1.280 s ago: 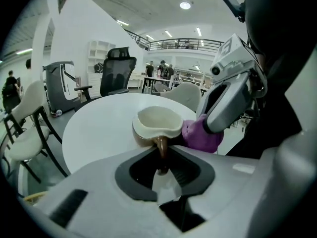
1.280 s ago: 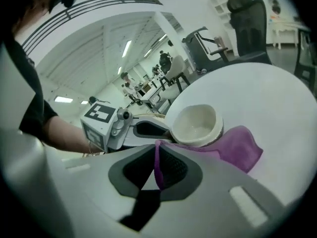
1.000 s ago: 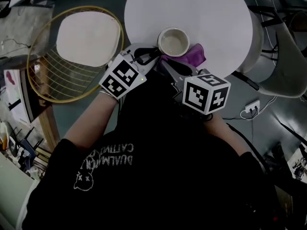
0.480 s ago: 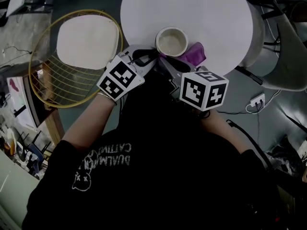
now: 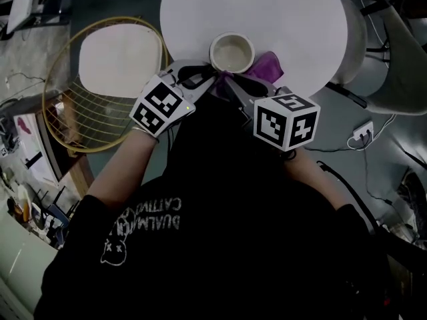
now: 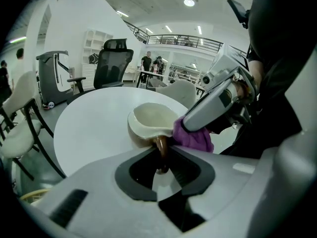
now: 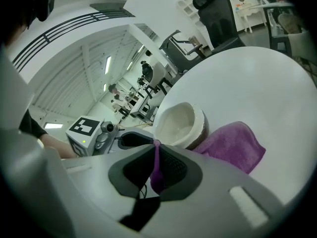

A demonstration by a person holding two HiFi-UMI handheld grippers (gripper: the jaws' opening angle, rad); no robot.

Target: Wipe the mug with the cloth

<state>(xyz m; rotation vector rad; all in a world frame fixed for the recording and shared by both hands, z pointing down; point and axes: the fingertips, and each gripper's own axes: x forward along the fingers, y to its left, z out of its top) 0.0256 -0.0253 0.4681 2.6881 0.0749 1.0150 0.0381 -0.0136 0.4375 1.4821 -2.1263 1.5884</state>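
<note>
The right gripper (image 5: 228, 84) hides part of the cloth (image 5: 268, 64).

Upright cream-lined mug (image 5: 232, 51) against purple cloth (image 5: 267, 64)

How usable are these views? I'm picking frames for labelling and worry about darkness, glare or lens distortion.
Head view: dim and underexposed, the black shirt swallows the lower half, though mug, purple cloth and white table read clearly. Left gripper view: strong fisheye bending, black vignetted corners, bright ceiling lights. Right gripper view: same fisheye curvature, purple cloth sharp.
</note>
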